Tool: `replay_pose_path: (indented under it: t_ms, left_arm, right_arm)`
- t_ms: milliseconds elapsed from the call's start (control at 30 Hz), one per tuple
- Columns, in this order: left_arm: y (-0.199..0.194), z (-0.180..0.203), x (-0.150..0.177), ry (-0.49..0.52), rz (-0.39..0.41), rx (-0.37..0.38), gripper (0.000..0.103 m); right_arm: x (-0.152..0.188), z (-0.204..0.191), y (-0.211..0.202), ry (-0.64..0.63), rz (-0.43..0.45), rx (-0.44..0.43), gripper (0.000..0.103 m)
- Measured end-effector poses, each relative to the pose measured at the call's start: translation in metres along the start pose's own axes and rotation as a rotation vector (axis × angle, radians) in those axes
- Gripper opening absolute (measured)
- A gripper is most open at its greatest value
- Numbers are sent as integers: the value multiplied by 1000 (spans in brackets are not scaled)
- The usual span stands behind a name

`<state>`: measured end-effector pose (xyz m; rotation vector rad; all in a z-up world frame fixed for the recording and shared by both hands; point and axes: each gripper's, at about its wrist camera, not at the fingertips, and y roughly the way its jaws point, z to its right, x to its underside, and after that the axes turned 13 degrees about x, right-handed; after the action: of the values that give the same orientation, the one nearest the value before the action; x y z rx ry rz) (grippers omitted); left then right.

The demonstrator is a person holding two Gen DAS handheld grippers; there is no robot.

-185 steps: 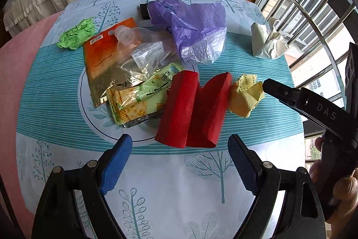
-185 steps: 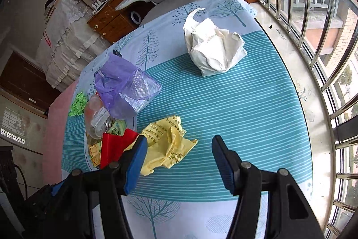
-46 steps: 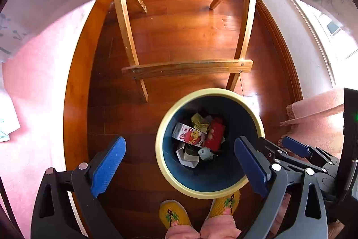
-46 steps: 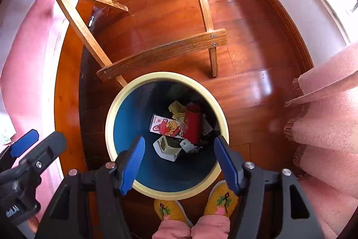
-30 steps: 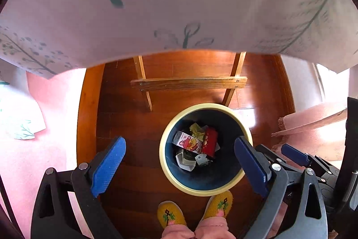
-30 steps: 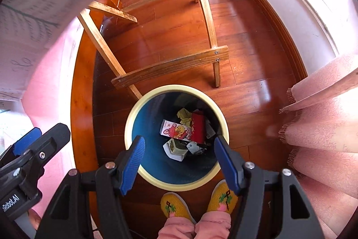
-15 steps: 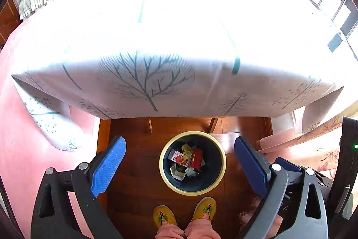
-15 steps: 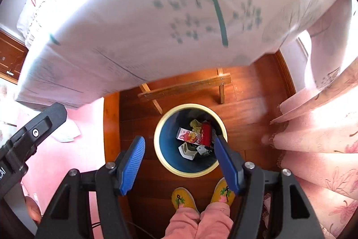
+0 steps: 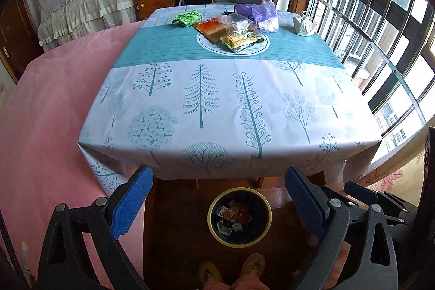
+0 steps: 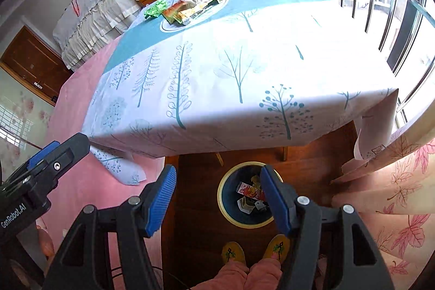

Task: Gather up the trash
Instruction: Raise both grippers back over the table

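A bedroom by a barred window: a table [image 9: 320, 110] under a tree-printed cloth with a teal band fills the middle, a pink bed to its left, a wooden desk and grey chair at the far end. On the wooden floor at the near edge of the table stands a dark bin with a yellow rim [image 9: 214, 228], with the person's yellow slippers just near of it.

A second ago both cameras looked almost straight down into the bin; now both have come up above the table edge, and the whole tabletop shows again. The red folded card and the yellow crumpled paper that lay at the near side of the pile are gone from the table, and red and yellow pieces lie in the bin among a small printed carton.

The left gripper [image 9: 218, 197] has its jaws spread wide with nothing between them, and the right gripper [image 10: 218, 197] likewise.

So one drop looks finished and the hands are free for another. What remains sits at the far end: a green crumpled wad [image 9: 188, 17], an orange packet [image 9: 210, 30], a yellow-green snack wrapper [image 9: 241, 40], a clear plastic bag [image 9: 236, 21], a purple bag [image 9: 258, 11], and a white crumpled bag [image 9: 304, 25] at the far right.
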<state>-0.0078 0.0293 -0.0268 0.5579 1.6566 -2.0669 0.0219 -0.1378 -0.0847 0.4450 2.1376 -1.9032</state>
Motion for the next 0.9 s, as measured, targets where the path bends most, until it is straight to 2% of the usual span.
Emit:
replay_pose_path:
  t_ms: [133,267,500,633,767,900]
  left_arm:
    - [-23,6,-18,15,41,-40,97]
    - [-42,8,-40,25,84,-89,97]
    - [-50,-4,-75,-46,94,-107,97]
    - [-44,-18,-97,-45,86,-113,97]
    - [-25,-46,-128,-27,67,-93,97]
    - [1,-82,-173,53,48,-57,97]
  right_arm:
    - [-21,-7,-22,-35,37,-28,65]
    - [-42,-15,-39,-84,110,-42,65]
    - [-90,-32,-51,-147,197,-76,65]
    - [-118,-42,-47,-140,217,-84,65]
    - [-147,-58,-30,-129,209,-44,65]
    - [-182,-74,1,-84,175,-6,65]
